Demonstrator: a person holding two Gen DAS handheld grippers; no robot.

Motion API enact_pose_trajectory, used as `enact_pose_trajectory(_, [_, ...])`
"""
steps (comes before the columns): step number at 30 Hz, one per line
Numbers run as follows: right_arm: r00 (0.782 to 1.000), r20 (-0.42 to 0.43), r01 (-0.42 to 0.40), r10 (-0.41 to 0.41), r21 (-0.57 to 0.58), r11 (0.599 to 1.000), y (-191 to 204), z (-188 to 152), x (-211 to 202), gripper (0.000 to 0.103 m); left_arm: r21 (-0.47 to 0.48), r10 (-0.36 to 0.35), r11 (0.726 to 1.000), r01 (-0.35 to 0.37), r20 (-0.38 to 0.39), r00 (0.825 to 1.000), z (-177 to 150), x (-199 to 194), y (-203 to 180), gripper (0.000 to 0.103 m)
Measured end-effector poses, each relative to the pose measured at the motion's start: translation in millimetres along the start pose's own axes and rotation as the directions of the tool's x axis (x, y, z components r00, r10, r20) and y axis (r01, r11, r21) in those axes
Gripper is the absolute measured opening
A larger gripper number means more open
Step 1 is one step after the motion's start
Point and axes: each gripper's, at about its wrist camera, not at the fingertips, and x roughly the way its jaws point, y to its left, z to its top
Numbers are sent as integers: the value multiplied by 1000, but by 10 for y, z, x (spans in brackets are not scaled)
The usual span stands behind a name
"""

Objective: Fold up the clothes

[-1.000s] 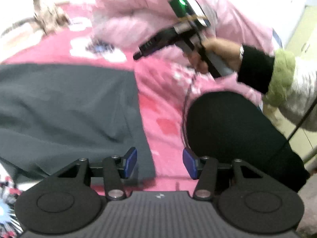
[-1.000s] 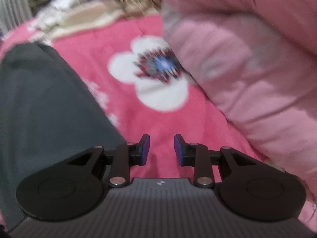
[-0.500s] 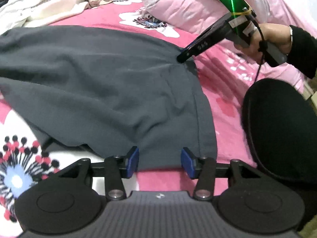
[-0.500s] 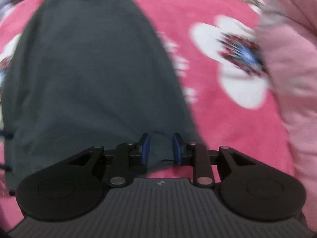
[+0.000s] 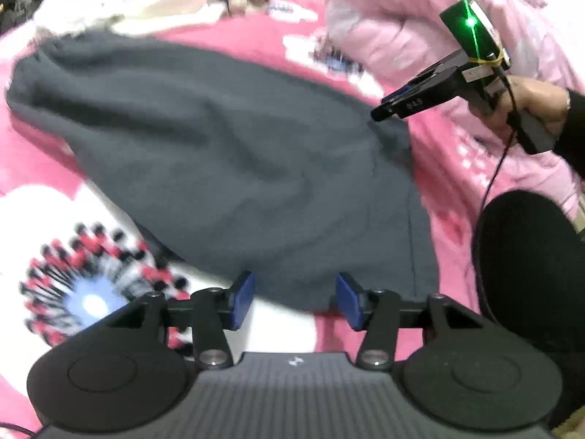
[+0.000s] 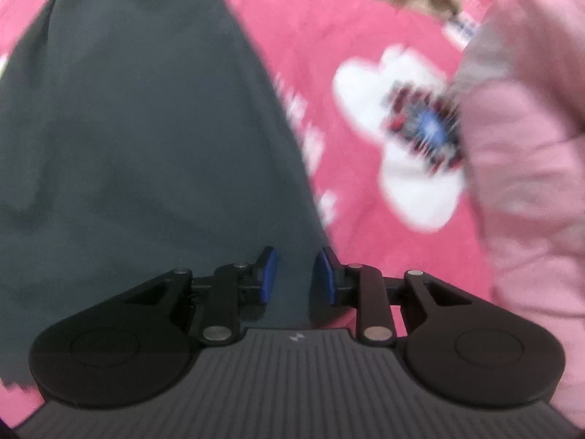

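The dark grey garment (image 5: pixel 234 153) lies spread across the centre of the left wrist frame on a pink floral bedsheet (image 5: pixel 256 40), its near hem running along the lower middle of the frame. The left gripper (image 5: pixel 295 298) sits at that hem with its blue pads (image 5: pixel 244 298) well apart; grey fabric shows in the gap between them, but neither pad is seen pressing it. The right gripper (image 6: pixel 295 278) appears at lower centre of the right wrist frame, pads a short way apart, with the garment's right edge lying in the gap; contact with the cloth cannot be determined because of blur. In the left wrist view, the same tool enters from the upper right, held by the right hand (image 5: pixel 533 98), and its tip meets the garment's far right corner. A pink quilted comforter (image 6: pixel 530 168) fills the right side of the right wrist frame. A beige and white pile of laundry (image 5: pixel 175 3) sits at the upper left of the left wrist frame.
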Motion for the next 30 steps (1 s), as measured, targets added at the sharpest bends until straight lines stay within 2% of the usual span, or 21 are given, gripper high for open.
enact_pose_trajectory(4, [989, 105, -102, 100, 12, 995, 135, 361, -184, 24, -24, 22, 1000, -21, 82, 996, 289, -116, 136, 53])
enact_pose_trajectory(6, [981, 128, -147, 146, 5, 989, 237, 522, -103, 24, -36, 77, 997, -74, 104, 992, 410, 5, 176, 53])
enact_pose_trajectory(9, [967, 150, -210, 208, -2, 978, 388, 753, 74, 23, -71, 163, 985, -157, 88, 983, 496, 283, 326, 52])
enact_pose_trajectory(11, [974, 117, -193, 192, -4, 981, 447, 771, 308, 23, -105, 165, 982, -159, 58, 985, 423, 358, 456, 52])
enact_pose_trajectory(13, [988, 61, -143, 143, 8, 990, 418, 732, 576, 24, -123, 144, 983, -134, 72, 987, 355, 341, 526, 54])
enact_pose_trajectory(14, [988, 48, -150, 148, 35, 988, 359, 737, 620, 24, -132, 130, 984, -119, 81, 988, 343, 305, 552, 54])
enact_pose_trajectory(16, [986, 34, -165, 162, 92, 982, 259, 805, 583, 24, -159, 98, 984, -83, 92, 991, 368, 205, 610, 54])
enact_pose_trajectory(19, [984, 75, -167, 163, 47, 985, 307, 1024, 362, 25, -180, 53, 983, -23, 167, 985, 415, 7, 712, 55])
enact_pose_trajectory(22, [965, 149, -220, 216, 8, 976, 439, 1306, 205, 25, -173, 97, 983, -60, 212, 972, 558, -37, 828, 57])
enact_pose_trajectory(24, [946, 194, -264, 261, -8, 964, 549, 1502, 240, 24, -192, 153, 975, -111, 215, 965, 629, 25, 951, 57])
enact_pose_trajectory(26, [935, 213, -285, 282, -19, 958, 681, 1676, 359, 24, -246, 202, 957, -152, 194, 960, 633, 135, 1128, 57])
enact_pose_trajectory(27, [934, 211, -291, 288, -20, 957, 740, 1720, 458, 23, -282, 227, 943, -175, 163, 960, 617, 202, 1226, 56])
enact_pose_trajectory(28, [942, 198, -270, 270, -27, 962, 798, 1740, 576, 23, -311, 236, 933, -181, 150, 960, 597, 248, 1304, 56])
enact_pose_trajectory(30, [968, 147, -197, 202, -44, 979, 890, 1760, 845, 23, -347, 218, 926, -148, 170, 961, 561, 262, 1402, 56])
